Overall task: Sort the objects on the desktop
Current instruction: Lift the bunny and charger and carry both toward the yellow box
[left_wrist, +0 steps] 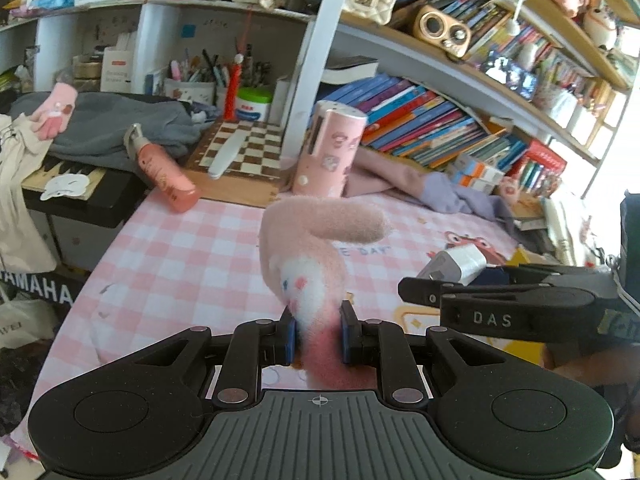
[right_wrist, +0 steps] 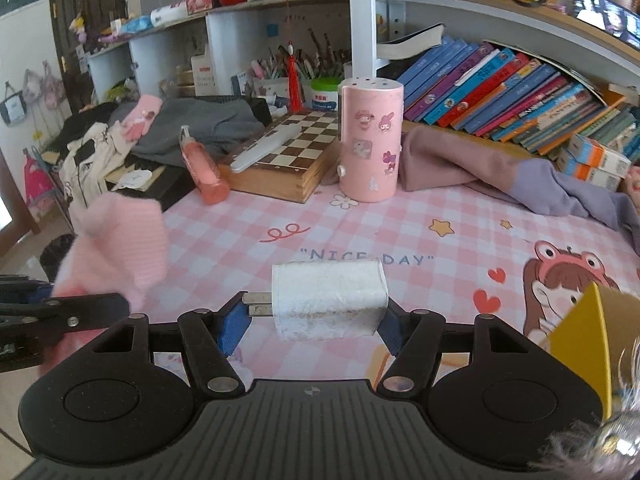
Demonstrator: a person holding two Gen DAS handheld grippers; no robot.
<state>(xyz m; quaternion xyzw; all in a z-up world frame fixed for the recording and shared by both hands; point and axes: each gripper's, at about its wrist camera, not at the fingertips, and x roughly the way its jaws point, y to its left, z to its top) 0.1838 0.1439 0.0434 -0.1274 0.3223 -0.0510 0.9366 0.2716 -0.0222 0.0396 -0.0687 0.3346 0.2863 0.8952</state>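
My left gripper [left_wrist: 318, 338] is shut on a pink knitted glove [left_wrist: 310, 260] with a white animal face, held above the pink checked desk mat [left_wrist: 192, 248]. The glove also shows in the right wrist view [right_wrist: 120, 240], blurred at the left. My right gripper [right_wrist: 312, 322] is shut on a white charger plug [right_wrist: 330, 300], its prongs pointing left, held over the mat [right_wrist: 440, 208]. The right gripper with the charger [left_wrist: 460, 266] also shows at the right of the left wrist view. A second pink glove [left_wrist: 54, 114] lies on grey clothing at the back left.
A pink cylinder with stickers [right_wrist: 370, 140] stands at the back of the mat beside a chessboard box [right_wrist: 292, 152]. A pink spray bottle [right_wrist: 202, 168] lies left of it. Pink and purple clothing [right_wrist: 500, 172] lies at the right below slanted books [right_wrist: 500, 84]. A yellow box [right_wrist: 592, 340] sits at the near right.
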